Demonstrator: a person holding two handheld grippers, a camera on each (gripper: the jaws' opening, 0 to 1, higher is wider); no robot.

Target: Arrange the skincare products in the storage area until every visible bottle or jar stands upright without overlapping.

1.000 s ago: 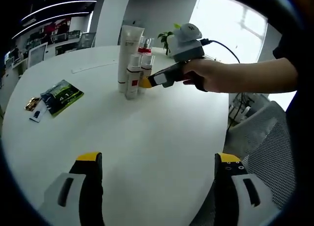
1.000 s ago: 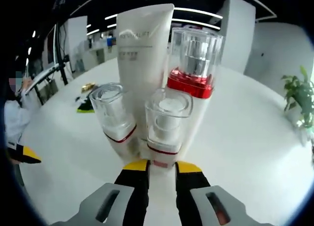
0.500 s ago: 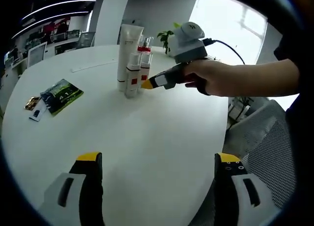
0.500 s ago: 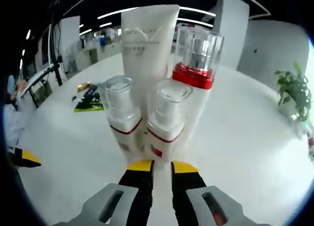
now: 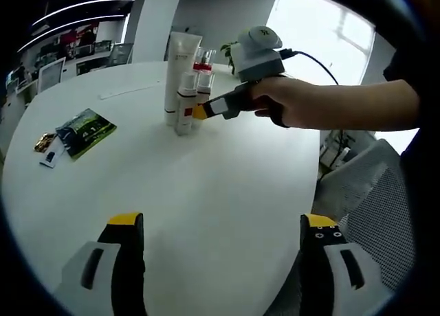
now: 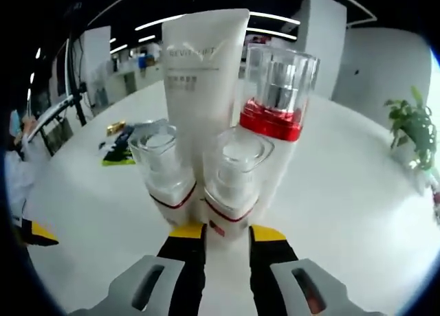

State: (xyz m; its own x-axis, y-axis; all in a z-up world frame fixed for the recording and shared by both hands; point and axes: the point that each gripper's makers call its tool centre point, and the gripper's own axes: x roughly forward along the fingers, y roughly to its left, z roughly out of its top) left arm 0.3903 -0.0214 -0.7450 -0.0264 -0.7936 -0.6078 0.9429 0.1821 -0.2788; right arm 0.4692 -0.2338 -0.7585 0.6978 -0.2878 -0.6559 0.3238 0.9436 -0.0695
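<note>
Table: white, four upright bottles clustered
Right gripper: apparently clamped on small bottle
Left gripper: wide open, empty

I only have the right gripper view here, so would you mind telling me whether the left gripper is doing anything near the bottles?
Observer: No. The left gripper hangs open over bare white table, well short of the bottles.
Operator: Thanks. Is anything else lying on that table?
Observer: Yes, a green packet with a few small items beside it, apart from the group.
Operator: And where do the right gripper's tips sit, seen from the side?
Observer: The right gripper has its yellow tips at the lower part of the small front bottle, which stands upright before the tall white tube.
</note>
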